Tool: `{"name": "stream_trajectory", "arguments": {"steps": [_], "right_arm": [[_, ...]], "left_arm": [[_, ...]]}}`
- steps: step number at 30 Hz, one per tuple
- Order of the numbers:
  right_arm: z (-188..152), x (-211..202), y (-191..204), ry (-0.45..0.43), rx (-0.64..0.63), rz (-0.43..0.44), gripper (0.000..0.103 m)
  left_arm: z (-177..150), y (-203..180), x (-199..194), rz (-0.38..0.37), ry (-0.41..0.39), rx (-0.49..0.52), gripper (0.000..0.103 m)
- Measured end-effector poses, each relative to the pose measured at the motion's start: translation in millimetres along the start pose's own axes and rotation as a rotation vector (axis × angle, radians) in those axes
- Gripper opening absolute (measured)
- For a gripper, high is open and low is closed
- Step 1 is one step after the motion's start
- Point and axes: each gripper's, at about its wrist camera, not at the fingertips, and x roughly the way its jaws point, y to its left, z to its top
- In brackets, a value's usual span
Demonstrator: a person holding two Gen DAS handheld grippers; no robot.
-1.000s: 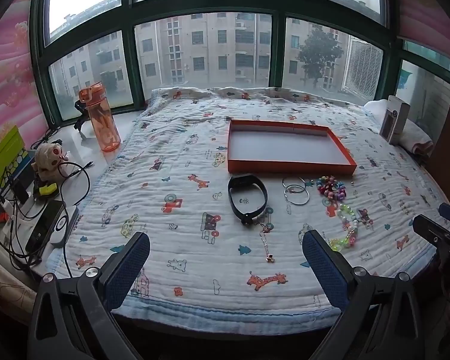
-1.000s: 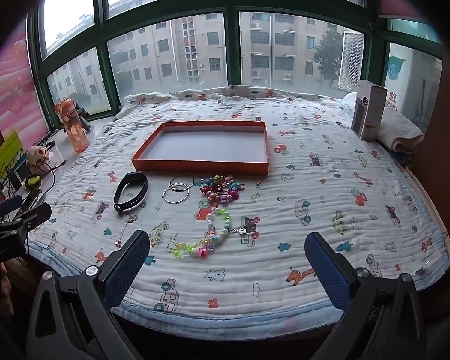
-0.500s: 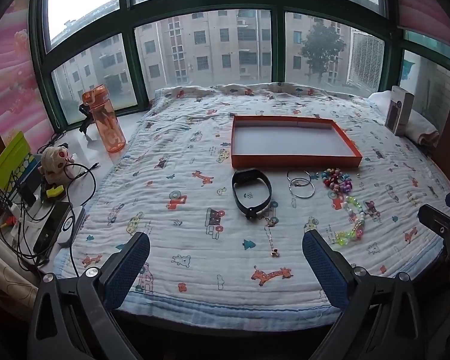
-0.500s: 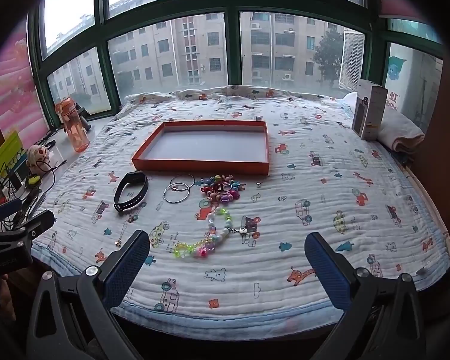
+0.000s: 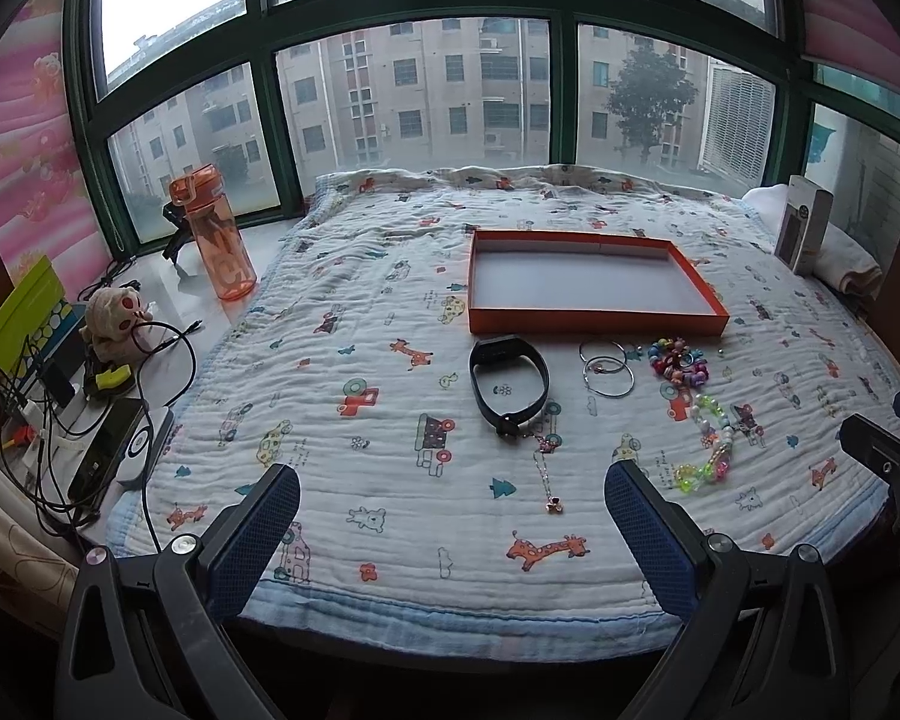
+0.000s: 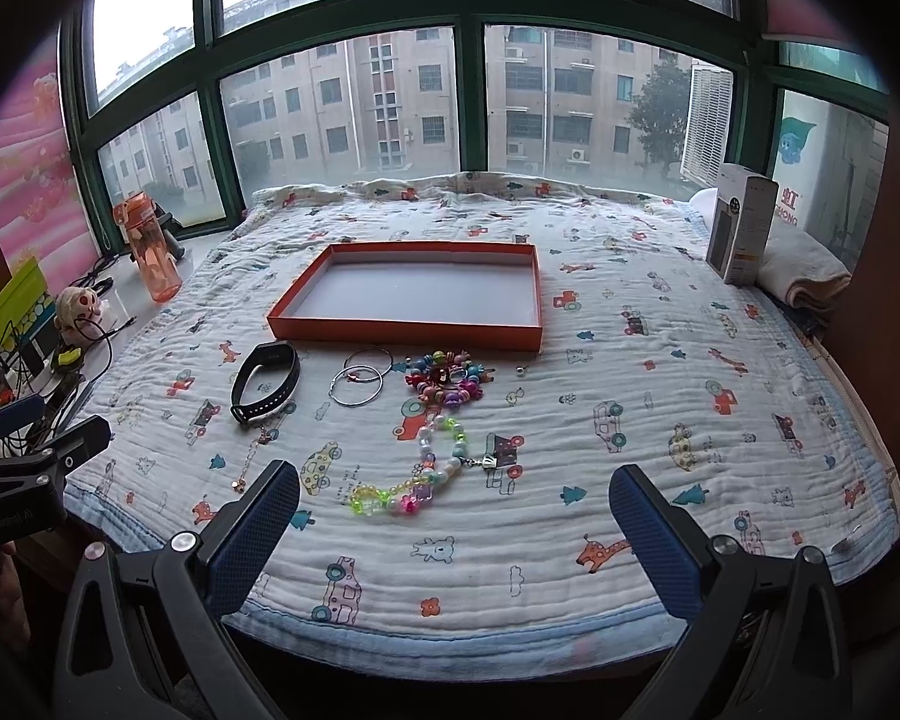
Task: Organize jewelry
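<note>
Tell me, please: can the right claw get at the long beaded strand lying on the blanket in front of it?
Probably yes. The right claw is open and holds nothing, and the beaded strand lies on the blanket straight ahead of it, apart from the other jewelry. Nothing stands between them.

Your left tool (image 5: 453, 498) hangs over the near edge of the bed (image 5: 354, 480), its two blue fingers (image 5: 258, 531) wide apart with nothing between them. Straight ahead of the tool you see the black wristband (image 5: 508, 383), and behind it the orange tray (image 5: 594, 282). A thin pendant chain (image 5: 545, 471) lies just inside the right finger. Ahead and to the right are the silver hoops (image 5: 607, 366), the colourful bead cluster (image 5: 678, 357) and the clear bead bracelet (image 5: 711, 441). Far right, your right tool (image 5: 888, 456) enters the picture. Far left ahead stands an orange bottle (image 5: 216, 231).
</note>
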Motion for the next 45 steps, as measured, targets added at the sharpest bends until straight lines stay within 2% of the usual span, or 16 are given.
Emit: {"name": "stream_trajectory", "arguments": {"steps": [32,45], "right_arm": [[3.1,-2.0,5.8,0.001,-0.008,0.006,0.103],[3.6,1.6,7.2,0.01,-0.014,0.019,0.103]], "left_arm": [[-1.9,5.3,-1.9,0.009,0.002,-0.01,0.103],[-1.6,4.7,4.1,-0.019,0.023,-0.025,0.103]]}}
